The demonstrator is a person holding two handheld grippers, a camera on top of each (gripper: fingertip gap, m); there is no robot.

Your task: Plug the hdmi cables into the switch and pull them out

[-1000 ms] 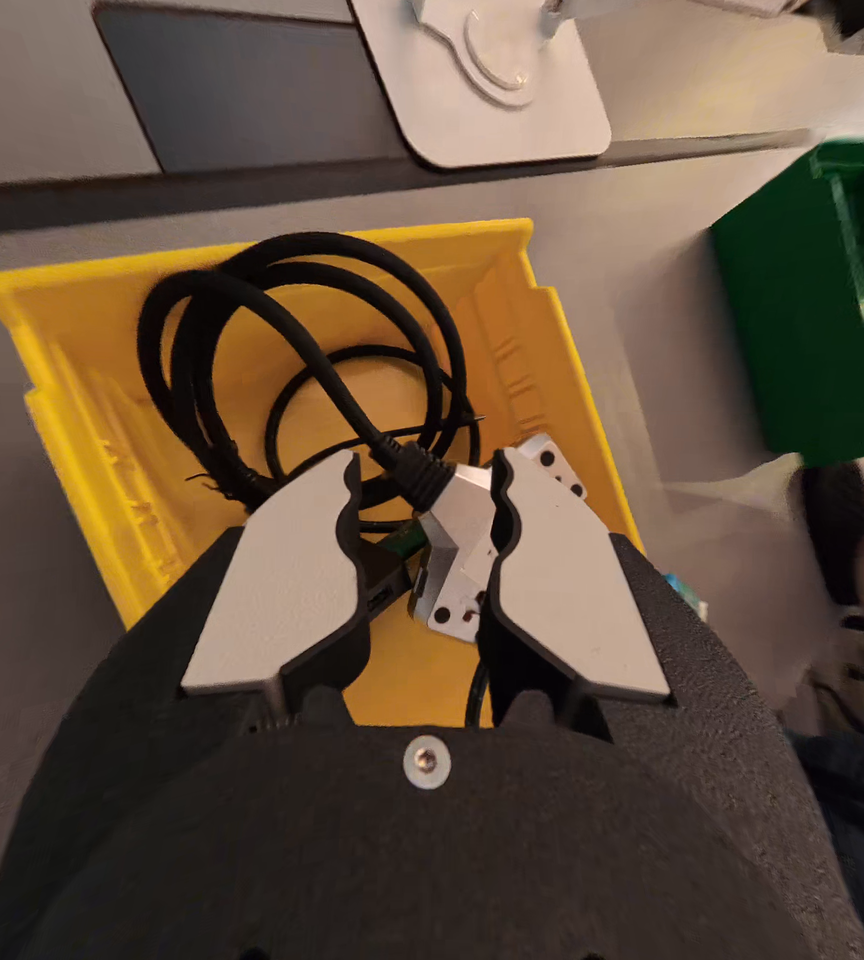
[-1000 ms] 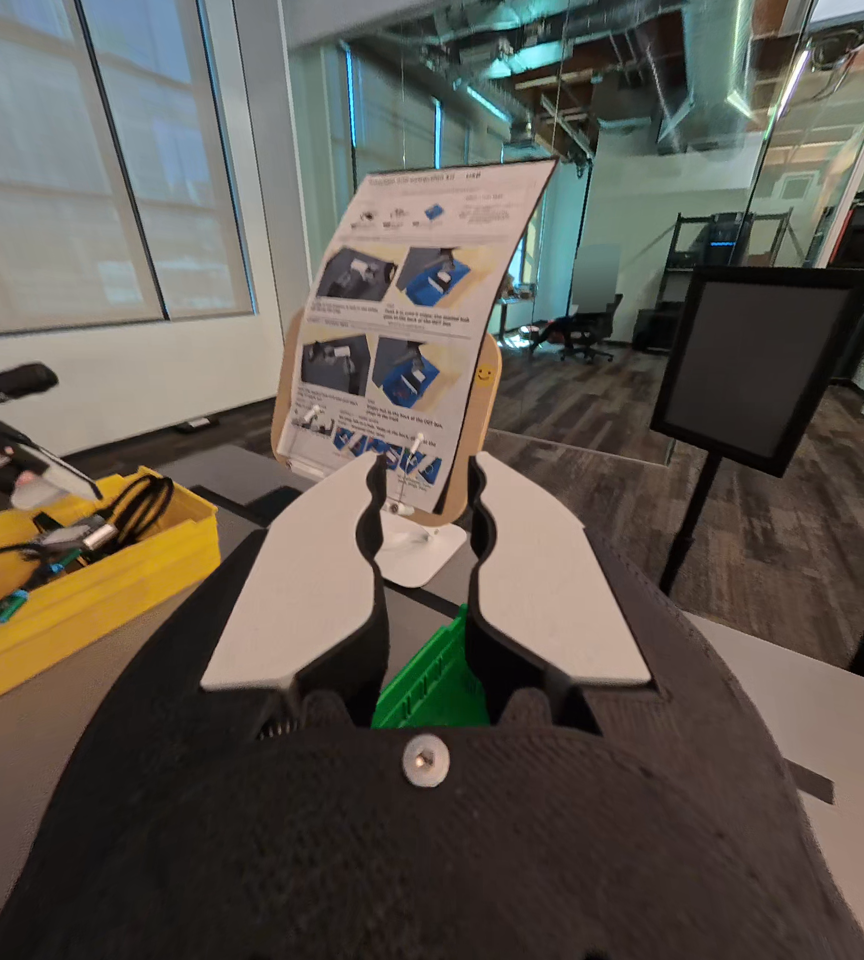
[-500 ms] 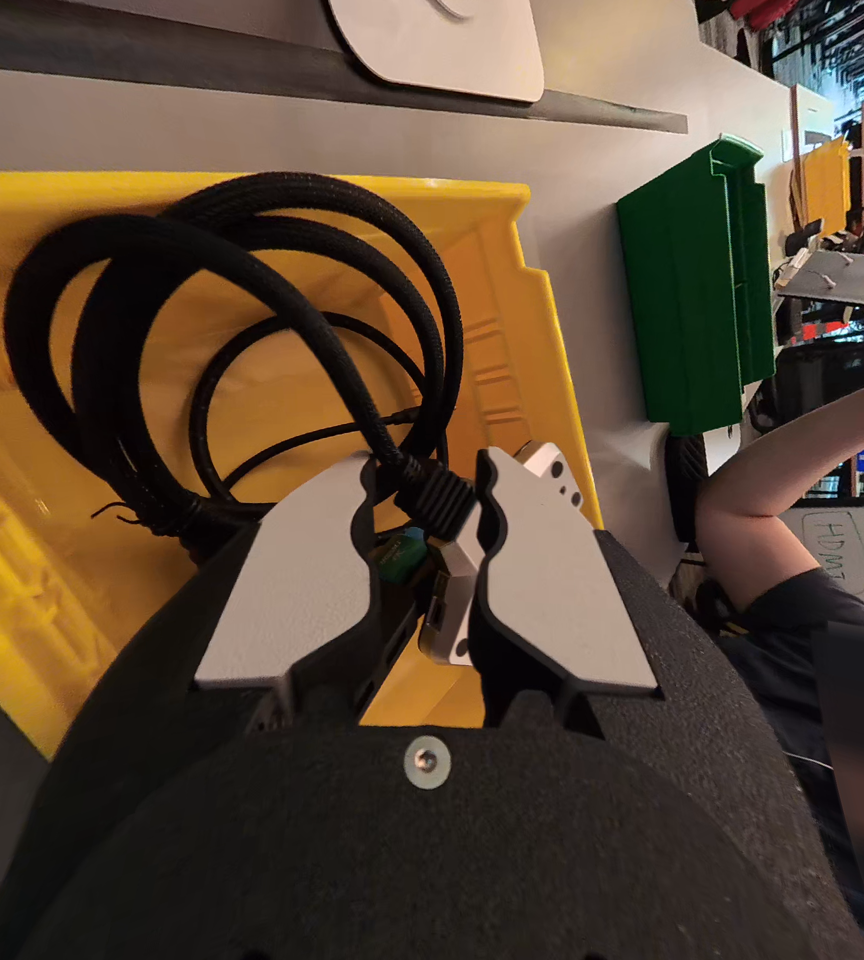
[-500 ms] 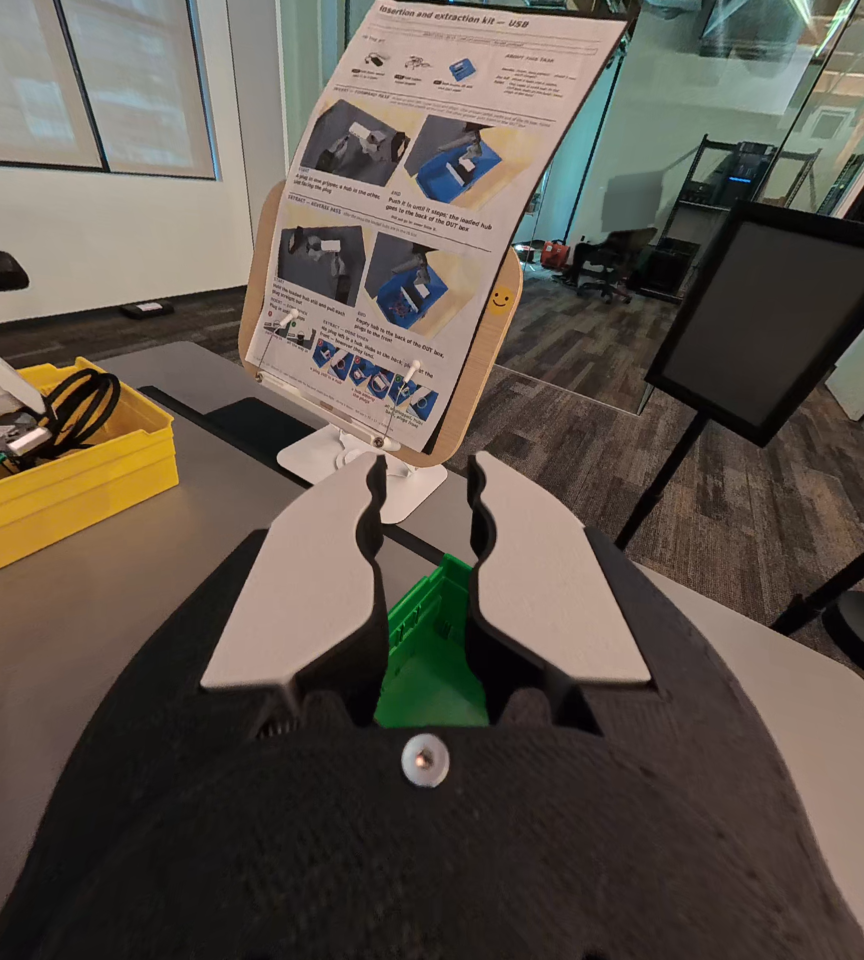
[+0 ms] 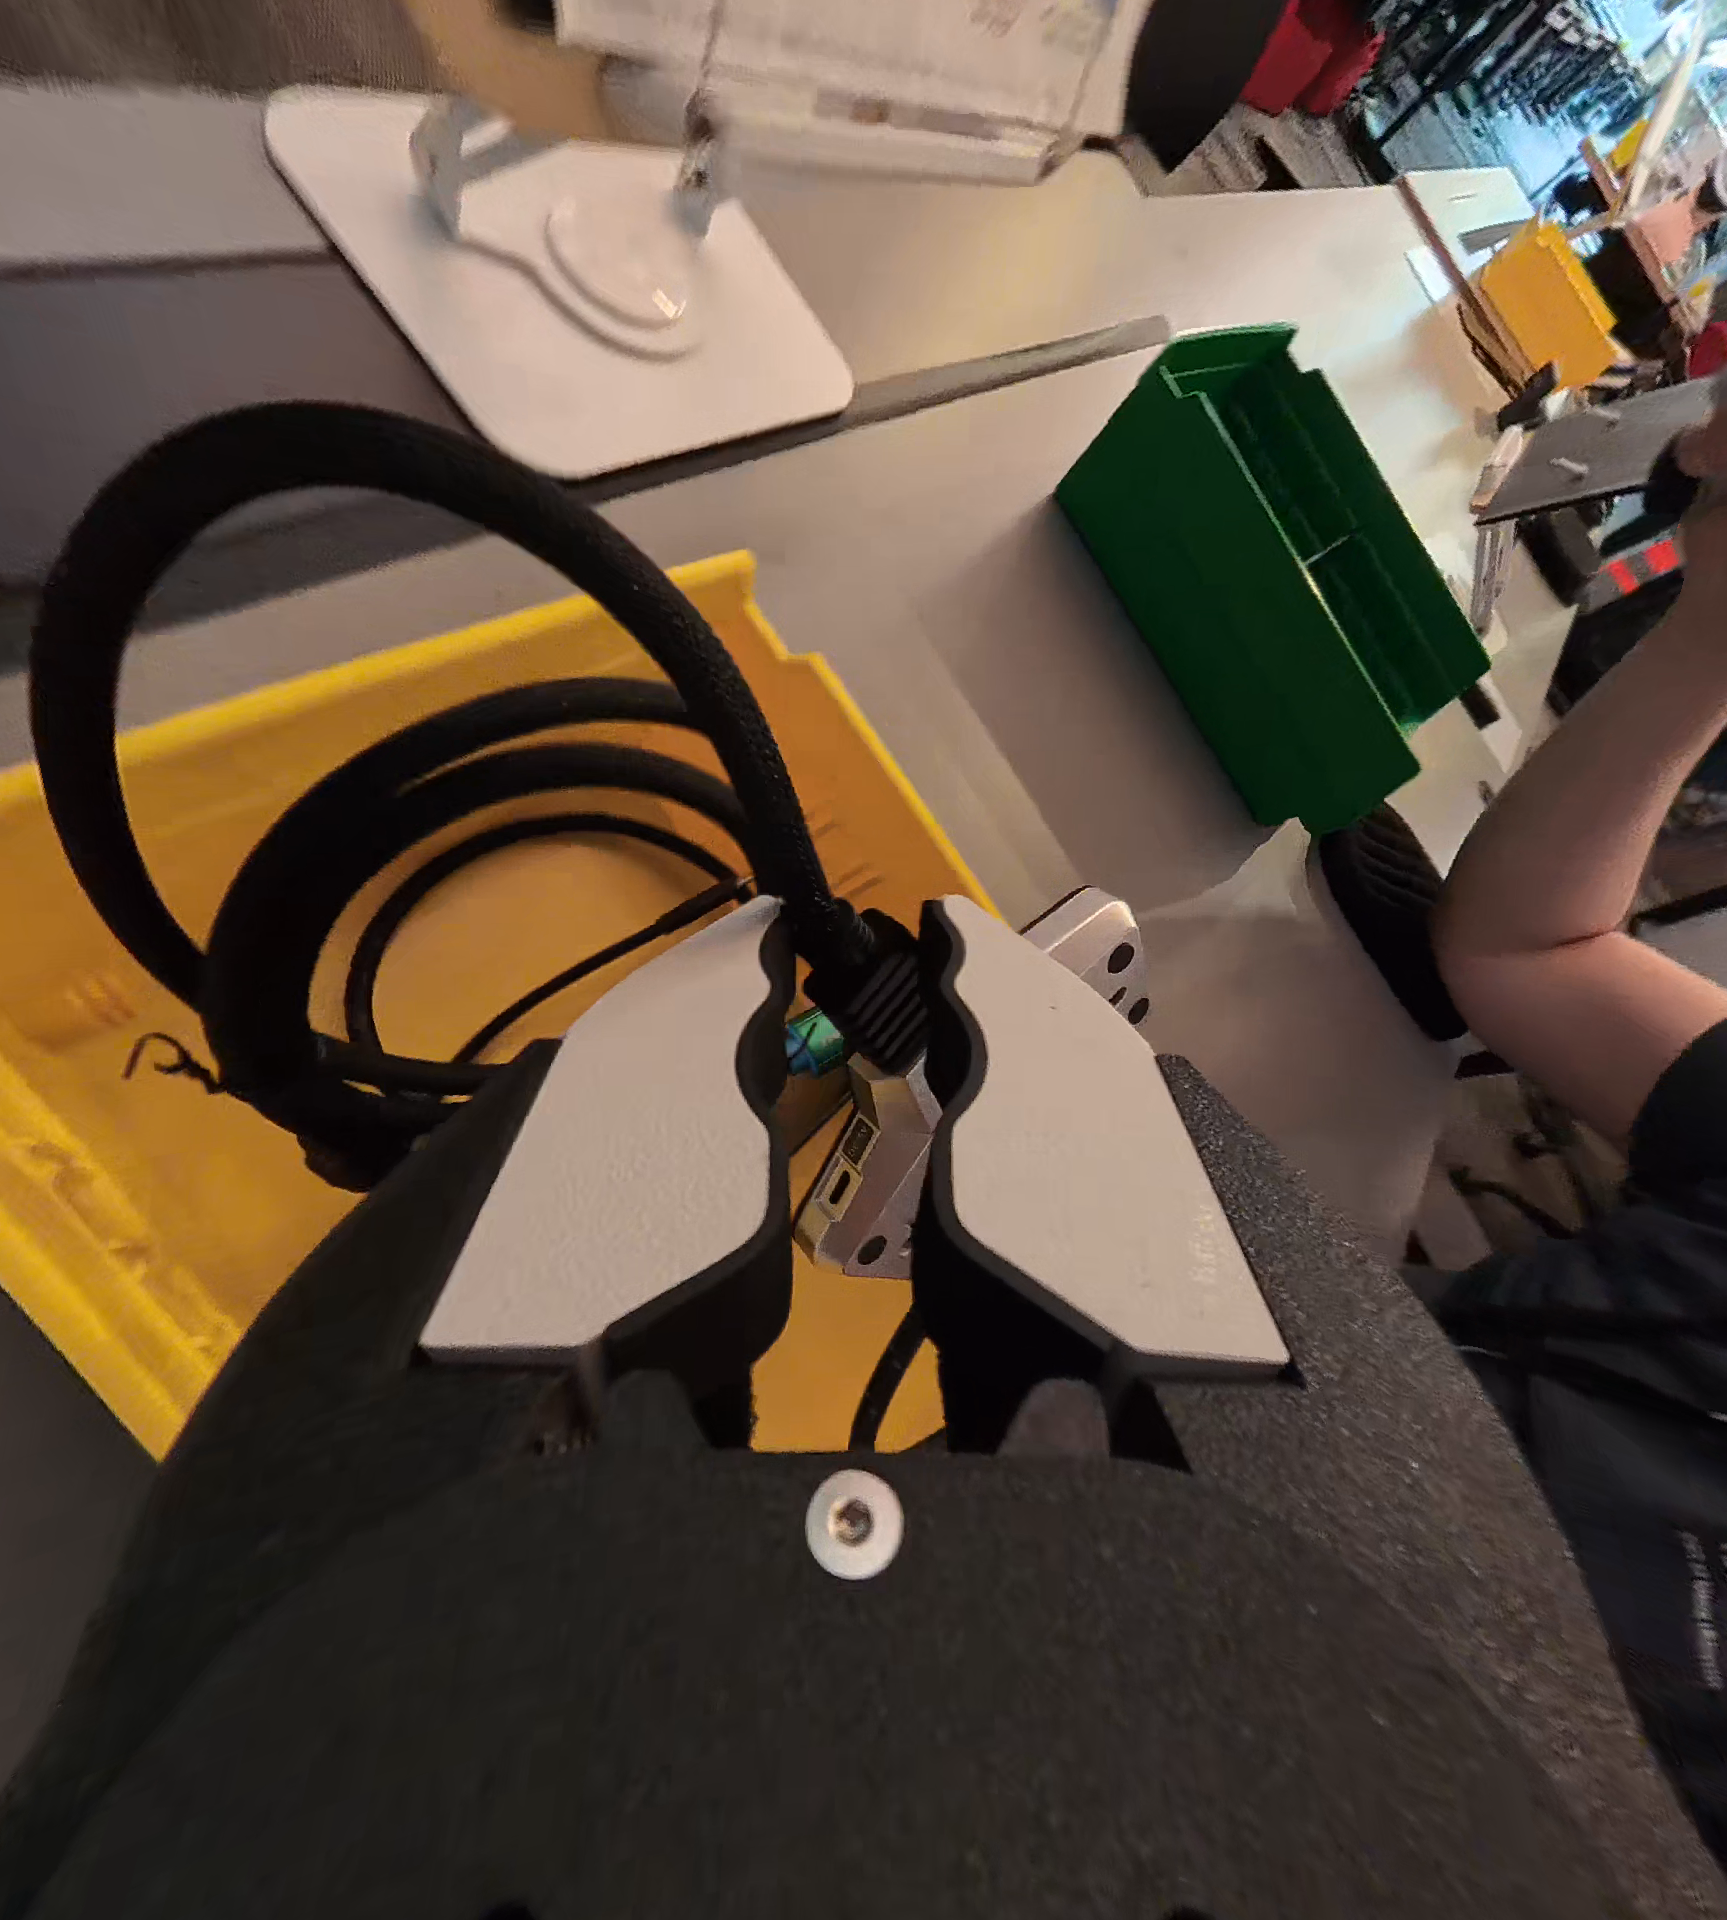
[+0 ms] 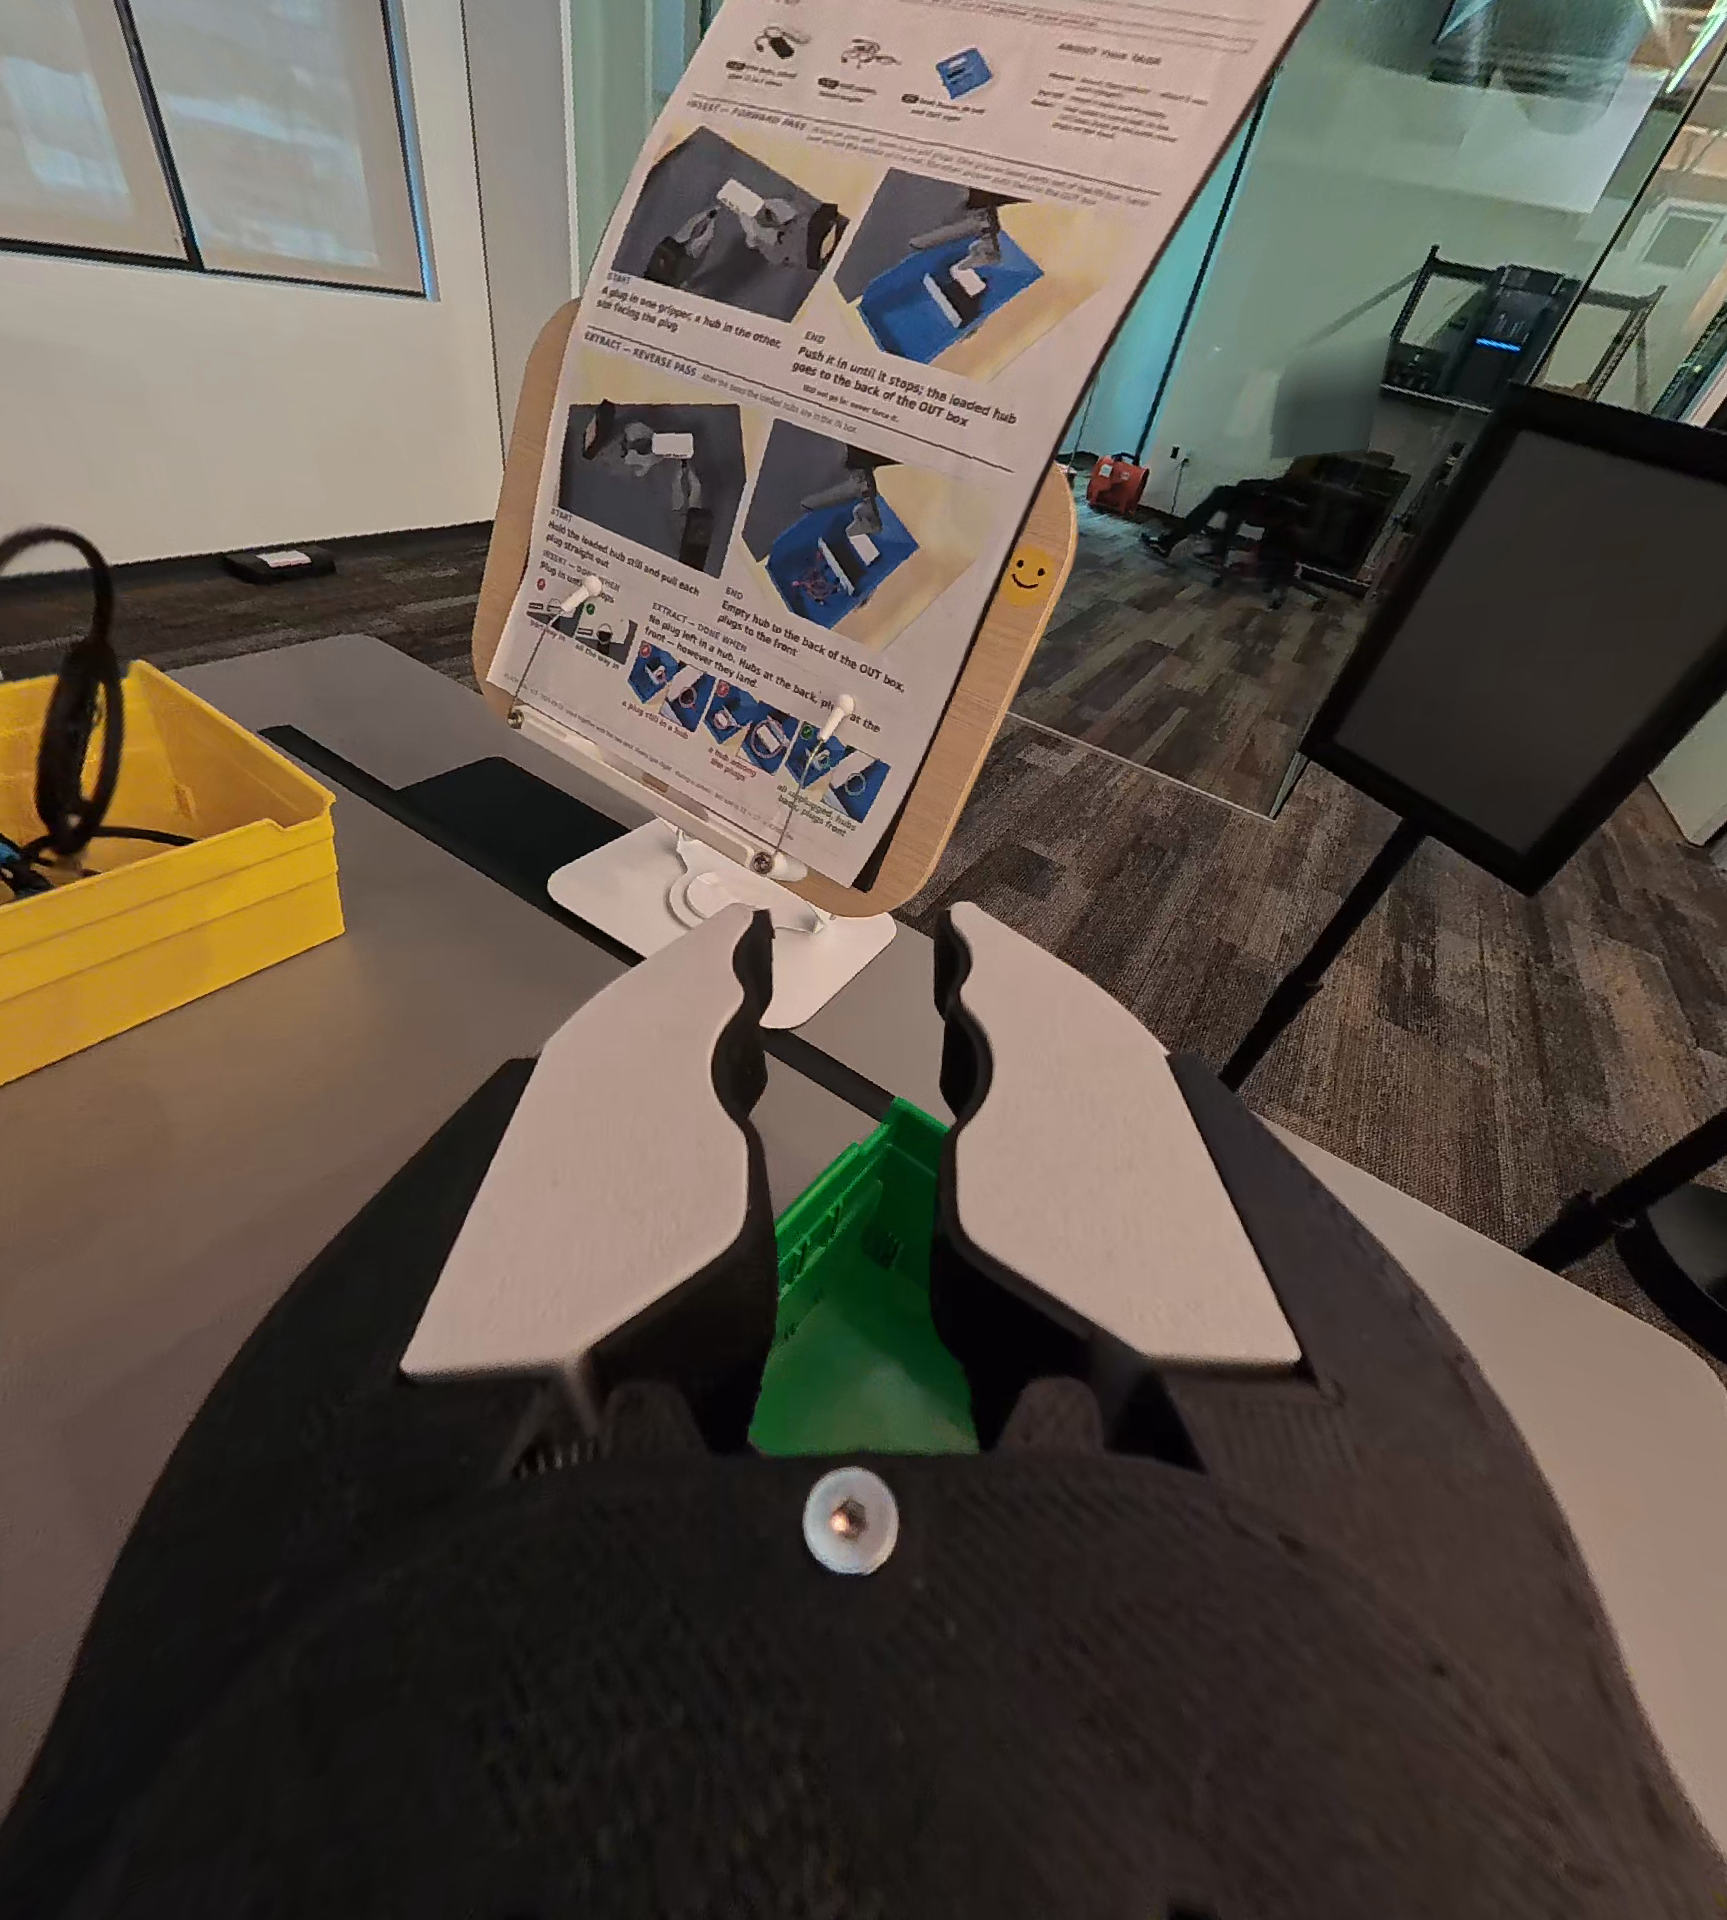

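1. Against the view of a second ago, the left gripper [image 5: 854, 966] has lifted and tilted: the braided black HDMI cable [image 5: 402, 468] now arches high above the yellow bin [image 5: 38, 1091] where it lay flat in loops before, and the green bin [image 5: 1254, 582] has slid from the right edge toward the middle of the left wrist view.
2. The left gripper is clenched on the cable's ribbed black plug [image 5: 880, 1003], which sits in the silver switch [image 5: 874, 1174]; the switch hangs between the fingers just over the yellow bin's right wall.
3. The rest of the cable stays coiled in the yellow bin, with a thinner black lead beside it.
4. The right gripper [image 6: 848, 971] has dipped and drawn nearer the white stand [image 6: 724, 904] of the instruction sheet [image 6: 838, 416]; its fingers stand apart with nothing between them, above the green bin [image 6: 859, 1299].
5. Hard to make out: most of the switch is hidden behind the left fingers, a small green-blue part [image 5: 809, 1039] beside the plug cannot be identified, and the top of the sheet is blurred in the left wrist view.
6. In the right wrist view the yellow bin [image 6: 163, 914] is cut by the left edge, and the left gripper is barely visible there.
7. The sheet carries printed photographs and text, and a yellow smiley sticker [image 6: 1027, 575] sits on its wooden backboard.
8. The person's dark shirt [image 5: 1690, 1403] bears a printed logo at far right.
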